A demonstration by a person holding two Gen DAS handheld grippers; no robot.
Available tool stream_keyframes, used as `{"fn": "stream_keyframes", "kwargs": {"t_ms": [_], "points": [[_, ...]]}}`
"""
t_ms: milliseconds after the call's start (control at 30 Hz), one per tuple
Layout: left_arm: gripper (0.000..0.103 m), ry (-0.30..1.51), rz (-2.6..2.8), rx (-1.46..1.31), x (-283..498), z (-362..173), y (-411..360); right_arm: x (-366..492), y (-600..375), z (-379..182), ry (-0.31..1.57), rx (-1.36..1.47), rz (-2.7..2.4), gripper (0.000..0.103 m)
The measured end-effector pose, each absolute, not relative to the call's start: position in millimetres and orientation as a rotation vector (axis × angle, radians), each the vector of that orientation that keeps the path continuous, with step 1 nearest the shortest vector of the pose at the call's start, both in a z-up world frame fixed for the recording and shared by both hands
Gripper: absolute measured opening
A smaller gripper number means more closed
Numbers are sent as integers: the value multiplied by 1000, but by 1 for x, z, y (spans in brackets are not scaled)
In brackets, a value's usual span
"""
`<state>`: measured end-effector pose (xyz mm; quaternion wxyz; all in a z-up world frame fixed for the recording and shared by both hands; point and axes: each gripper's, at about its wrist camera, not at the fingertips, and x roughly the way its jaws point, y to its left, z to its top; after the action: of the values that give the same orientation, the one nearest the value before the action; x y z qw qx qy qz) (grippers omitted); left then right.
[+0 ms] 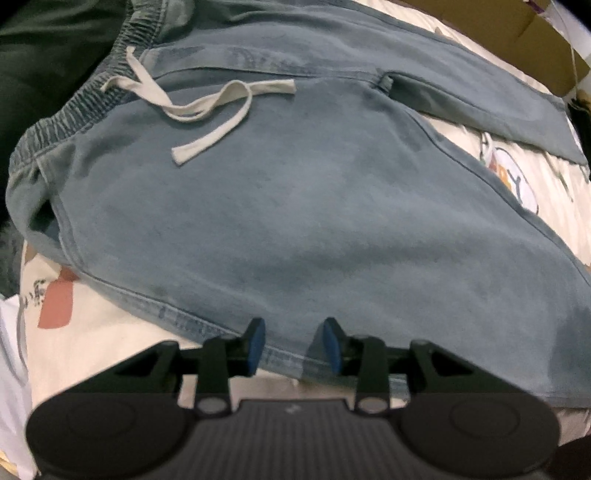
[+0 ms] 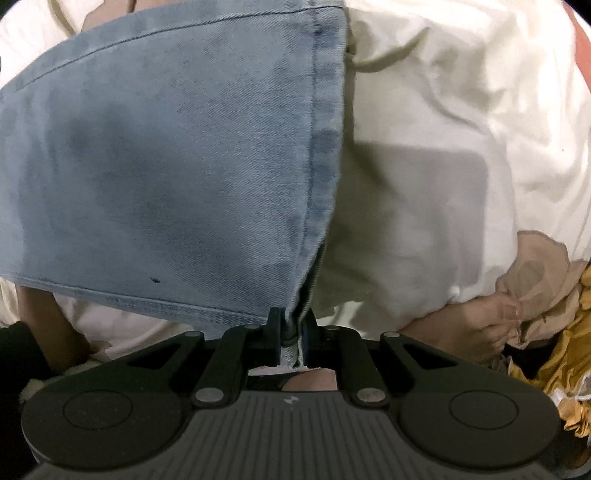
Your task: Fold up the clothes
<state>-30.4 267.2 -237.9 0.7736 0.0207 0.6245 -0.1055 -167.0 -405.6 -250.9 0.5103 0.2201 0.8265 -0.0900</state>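
Note:
Faded blue drawstring trousers lie flat on a cream printed bedsheet, with the elastic waistband at the upper left and a cream drawstring loose on the front. My left gripper hovers open over the near hem, and its blue pads stand apart without pinching the cloth. In the right wrist view a trouser leg spreads out ahead, with its stitched hem running down to the jaws. My right gripper is shut on the corner of that hem.
A cardboard box stands at the far right edge of the bed, and dark green fabric lies beyond the waistband. Beige and mustard-yellow clothes are heaped at the right. Rumpled cream sheet stretches right of the leg.

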Motion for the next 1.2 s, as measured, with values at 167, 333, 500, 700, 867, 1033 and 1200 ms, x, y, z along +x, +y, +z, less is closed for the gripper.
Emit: {"fn": "stream_keyframes", "kwargs": {"t_ms": [167,333,500,700,867,1033,1200], "points": [[38,1309,-223,40,-29,-229,266,-149,-415,-224,1950,439,-261,40],[38,1263,-225,48,-22,-219,261,-123,-418,-191,1760,385,-217,42],[38,1234,-227,53,-11,-214,253,-101,-405,-184,1586,322,-166,42],[42,1222,-195,42,-6,-211,248,-105,-377,-215,1491,258,-110,42],[43,1237,-145,45,-9,-219,248,-106,-377,-234,1470,195,-146,42],[46,1276,-113,28,-12,-232,249,-111,-405,-250,1495,290,-252,40],[46,1316,-75,3,-20,-247,261,-109,-413,-252,1509,239,-306,41]]}}
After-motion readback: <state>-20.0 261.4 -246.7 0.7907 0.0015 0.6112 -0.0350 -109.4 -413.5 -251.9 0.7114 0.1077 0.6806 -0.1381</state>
